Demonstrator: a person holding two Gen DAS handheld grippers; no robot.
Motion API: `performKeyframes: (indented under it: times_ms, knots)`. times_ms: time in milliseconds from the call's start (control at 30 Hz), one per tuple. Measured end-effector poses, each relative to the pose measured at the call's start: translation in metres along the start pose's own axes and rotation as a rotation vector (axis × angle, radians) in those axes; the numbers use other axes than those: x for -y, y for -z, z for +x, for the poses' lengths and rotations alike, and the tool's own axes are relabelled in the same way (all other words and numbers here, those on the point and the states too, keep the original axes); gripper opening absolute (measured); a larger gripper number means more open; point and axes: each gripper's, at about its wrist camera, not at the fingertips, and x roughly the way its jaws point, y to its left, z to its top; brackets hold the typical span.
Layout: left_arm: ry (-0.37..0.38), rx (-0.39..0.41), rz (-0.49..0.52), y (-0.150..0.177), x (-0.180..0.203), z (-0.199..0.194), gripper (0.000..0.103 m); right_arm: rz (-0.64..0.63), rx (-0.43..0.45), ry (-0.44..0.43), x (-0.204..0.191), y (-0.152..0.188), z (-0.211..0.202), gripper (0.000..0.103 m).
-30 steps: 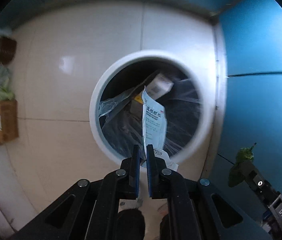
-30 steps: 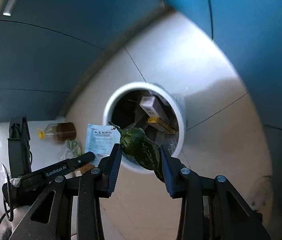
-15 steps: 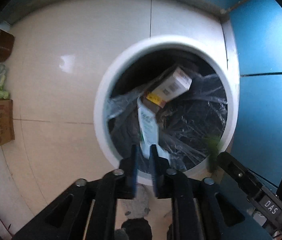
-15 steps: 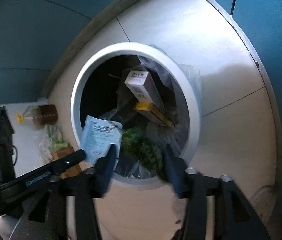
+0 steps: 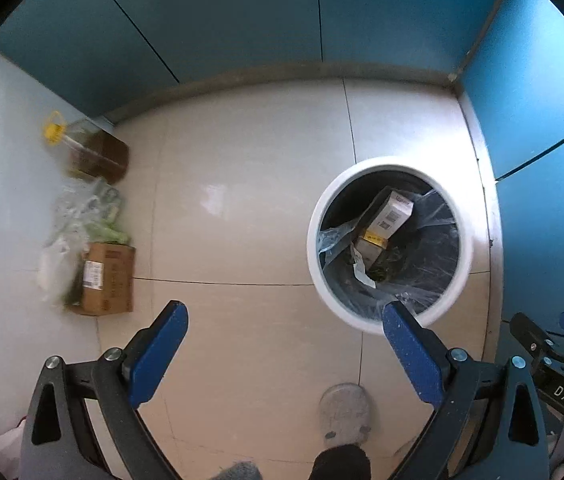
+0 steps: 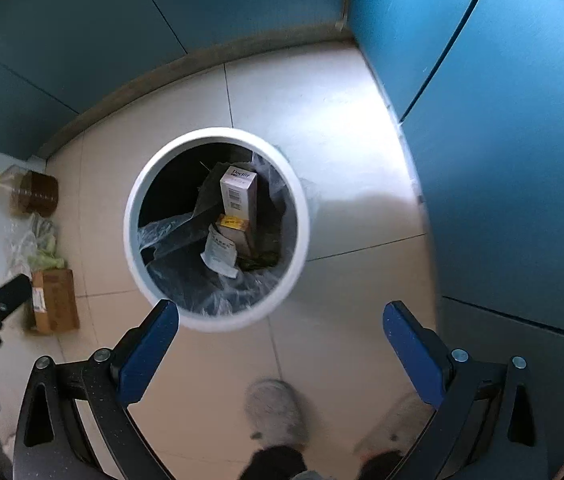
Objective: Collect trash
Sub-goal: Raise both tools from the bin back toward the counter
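A white round trash bin (image 5: 362,312) (image 6: 133,256) with a clear liner stands on the tiled floor. Inside lie a white carton (image 5: 394,216) (image 6: 237,196), a yellow-labelled box (image 6: 233,222), a white printed packet (image 5: 360,266) (image 6: 219,254) and green vegetable scraps (image 5: 388,266) (image 6: 261,260). My left gripper (image 5: 282,320) is open and empty, high above the floor left of the bin. My right gripper (image 6: 279,320) is open and empty, above the bin's near edge. The right gripper's body also shows at the lower right of the left wrist view (image 5: 550,344).
By the left wall stand an oil jug (image 5: 93,152) (image 6: 29,194), a plastic bag of greens (image 5: 85,216) (image 6: 37,244) and a cardboard box (image 5: 107,284) (image 6: 55,300). Blue cabinet fronts (image 6: 502,140) close in the back and right. The person's slippered feet (image 5: 344,410) (image 6: 277,410) are below.
Both grippers opened and rose away from the bin. The white packet dropped from the left gripper and the green vegetable from the right one; both now lie in the bin.
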Motion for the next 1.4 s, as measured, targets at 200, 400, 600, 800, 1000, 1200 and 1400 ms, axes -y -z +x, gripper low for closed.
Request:
performKeyframes:
  times_ms: [200, 400, 600, 800, 1000, 1200, 1400]
  knots:
    - [-0.01, 0.023, -0.023, 0.017, -0.009, -0.089, 0.1, -0.025, 0.028, -0.005, -0.007, 0.017, -0.104, 0.103]
    - [0.013, 0.065, -0.039, 0.034, -0.015, -0.185, 0.1, -0.043, 0.102, -0.015, -0.006, 0.034, -0.227, 0.103]
    - [0.043, 0.125, -0.022, 0.054, -0.018, -0.276, 0.1, -0.041, 0.183, -0.035, -0.004, 0.052, -0.336, 0.103]
    - [0.057, 0.181, -0.029, 0.067, -0.022, -0.348, 0.1, -0.067, 0.239, -0.073, 0.003, 0.076, -0.427, 0.103]
    - [0.019, 0.237, -0.024, 0.079, -0.019, -0.401, 0.1, -0.051, 0.288, -0.153, 0.016, 0.095, -0.488, 0.103]
    - [-0.011, 0.366, 0.047, 0.085, 0.02, -0.456, 0.1, 0.091, 0.375, -0.222, 0.064, 0.108, -0.527, 0.103]
    - [0.066, 0.473, 0.202, 0.078, 0.111, -0.501, 0.1, 0.338, 0.545, -0.207, 0.184, 0.146, -0.574, 0.103]
